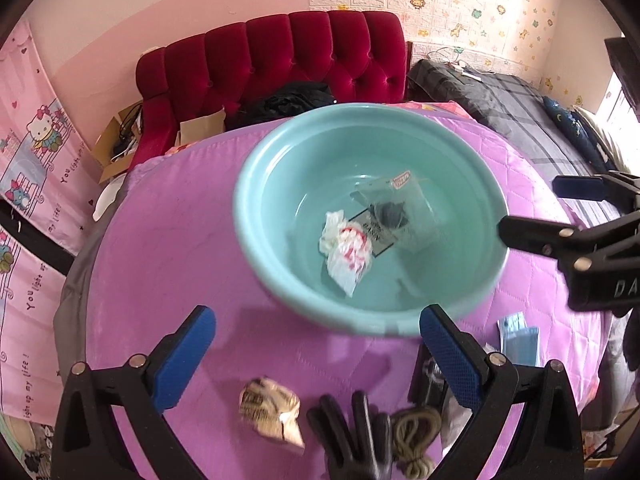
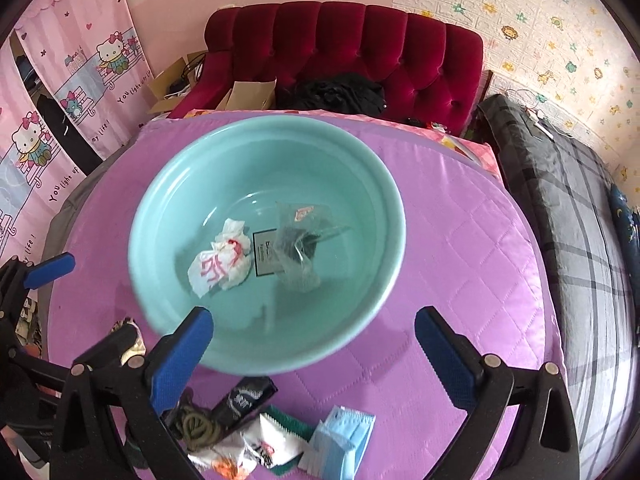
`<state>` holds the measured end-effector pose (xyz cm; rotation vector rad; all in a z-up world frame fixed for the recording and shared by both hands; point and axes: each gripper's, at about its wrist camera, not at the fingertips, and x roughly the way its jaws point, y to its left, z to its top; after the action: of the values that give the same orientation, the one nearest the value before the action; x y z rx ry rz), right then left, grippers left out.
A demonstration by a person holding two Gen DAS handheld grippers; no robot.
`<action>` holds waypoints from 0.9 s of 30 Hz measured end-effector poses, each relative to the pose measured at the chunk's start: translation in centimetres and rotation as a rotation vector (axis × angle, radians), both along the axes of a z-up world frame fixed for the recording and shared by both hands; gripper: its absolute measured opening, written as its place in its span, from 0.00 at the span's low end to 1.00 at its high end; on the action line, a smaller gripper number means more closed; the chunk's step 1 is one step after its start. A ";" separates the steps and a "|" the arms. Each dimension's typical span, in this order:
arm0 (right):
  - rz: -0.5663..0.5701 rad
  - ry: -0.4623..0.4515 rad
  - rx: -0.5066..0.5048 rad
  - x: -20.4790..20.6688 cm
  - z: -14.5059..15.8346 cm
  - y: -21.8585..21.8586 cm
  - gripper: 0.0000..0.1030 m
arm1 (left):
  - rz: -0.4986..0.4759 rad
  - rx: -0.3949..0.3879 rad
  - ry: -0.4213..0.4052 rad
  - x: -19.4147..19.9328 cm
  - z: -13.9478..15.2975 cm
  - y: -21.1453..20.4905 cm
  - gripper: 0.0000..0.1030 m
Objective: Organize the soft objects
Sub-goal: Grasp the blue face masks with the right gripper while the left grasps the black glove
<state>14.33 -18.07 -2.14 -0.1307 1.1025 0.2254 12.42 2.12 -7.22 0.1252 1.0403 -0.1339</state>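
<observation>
Clutter below our right gripper point(image 2: 314, 334), jaws wide and empty like the left gripper point(image 1: 316, 334), risks snagging two items together.

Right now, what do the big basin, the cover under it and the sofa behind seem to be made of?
Basin: probably plastic, smooth and slightly glossy; pale turquoise with soft light reflections inside.
Cover: looks like satin-type quilted fabric; purple sheen and stitched diamond lines.
Sofa: seemingly velvet upholstery; deep red, buttoned tufts, soft highlights.
</observation>
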 end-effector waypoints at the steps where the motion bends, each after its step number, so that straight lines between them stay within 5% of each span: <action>1: -0.003 -0.001 0.002 -0.3 0.1 -0.2 1.00 | 0.005 0.003 -0.001 -0.5 0.0 0.2 1.00; 27: -0.054 -0.007 -0.026 -10.9 -4.1 -4.9 1.00 | 0.030 -0.047 0.022 -11.7 -3.3 1.9 1.00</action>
<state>3.39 -22.93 -6.27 -0.1246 1.1010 0.1622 0.74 4.00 -10.56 0.0660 1.0598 -0.1329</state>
